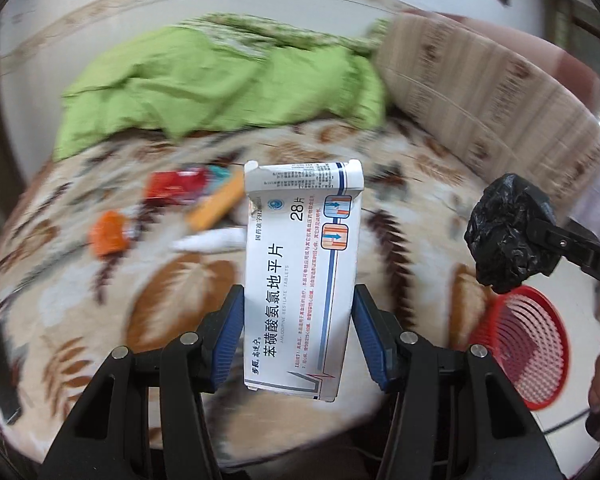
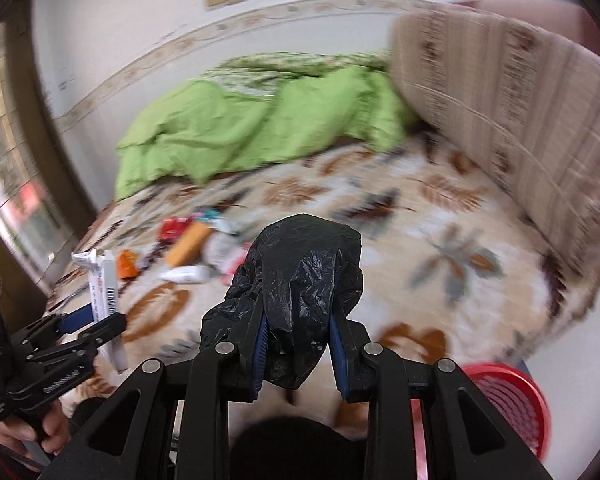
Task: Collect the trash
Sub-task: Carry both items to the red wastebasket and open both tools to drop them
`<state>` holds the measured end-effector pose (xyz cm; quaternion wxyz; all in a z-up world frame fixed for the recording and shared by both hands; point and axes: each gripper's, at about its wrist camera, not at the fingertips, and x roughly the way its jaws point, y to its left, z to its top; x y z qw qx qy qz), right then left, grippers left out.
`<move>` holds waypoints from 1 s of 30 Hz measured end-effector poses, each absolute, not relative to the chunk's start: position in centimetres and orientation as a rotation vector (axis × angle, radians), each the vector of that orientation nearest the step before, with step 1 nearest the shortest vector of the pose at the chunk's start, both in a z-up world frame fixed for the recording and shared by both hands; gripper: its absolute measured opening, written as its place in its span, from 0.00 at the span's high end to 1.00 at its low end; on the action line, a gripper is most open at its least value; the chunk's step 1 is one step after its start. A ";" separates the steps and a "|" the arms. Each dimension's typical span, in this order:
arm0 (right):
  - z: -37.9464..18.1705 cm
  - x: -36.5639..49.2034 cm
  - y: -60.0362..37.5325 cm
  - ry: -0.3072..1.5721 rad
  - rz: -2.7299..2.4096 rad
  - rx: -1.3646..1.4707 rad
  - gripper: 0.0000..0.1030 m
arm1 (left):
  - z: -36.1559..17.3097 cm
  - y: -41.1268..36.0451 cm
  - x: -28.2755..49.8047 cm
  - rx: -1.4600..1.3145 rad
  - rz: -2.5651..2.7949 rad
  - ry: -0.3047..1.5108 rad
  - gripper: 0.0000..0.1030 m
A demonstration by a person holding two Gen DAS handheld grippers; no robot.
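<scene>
My left gripper (image 1: 299,300) is shut on a white medicine box (image 1: 302,272), held upright above the bed; the box also shows in the right wrist view (image 2: 104,280). My right gripper (image 2: 298,320) is shut on a crumpled black plastic bag (image 2: 300,264), which also shows in the left wrist view (image 1: 508,232), held above the red basket (image 1: 528,344). More litter lies on the patterned blanket: a red wrapper (image 1: 176,188), an orange packet (image 1: 108,232), a yellow-orange box (image 1: 216,204) and a white tube (image 1: 208,240).
A crumpled green quilt (image 1: 220,80) lies at the far side of the bed. A striped headboard cushion (image 1: 492,88) stands on the right. The red basket (image 2: 508,404) stands on the floor at the bed's near right edge.
</scene>
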<state>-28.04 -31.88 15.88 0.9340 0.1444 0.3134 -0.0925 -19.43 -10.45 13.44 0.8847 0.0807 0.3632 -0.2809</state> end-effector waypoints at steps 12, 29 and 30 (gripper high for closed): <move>12.8 -38.4 -41.2 0.733 -0.450 0.362 0.72 | 11.3 -24.7 -25.0 0.335 -1.031 0.884 0.49; 10.8 -43.3 -45.1 0.768 -0.534 0.443 0.54 | 10.3 -29.9 -28.7 0.386 -1.146 0.908 0.28; 11.0 -43.0 -45.1 0.759 -0.527 0.448 0.54 | 10.5 -29.3 -28.4 0.378 -1.131 0.902 0.28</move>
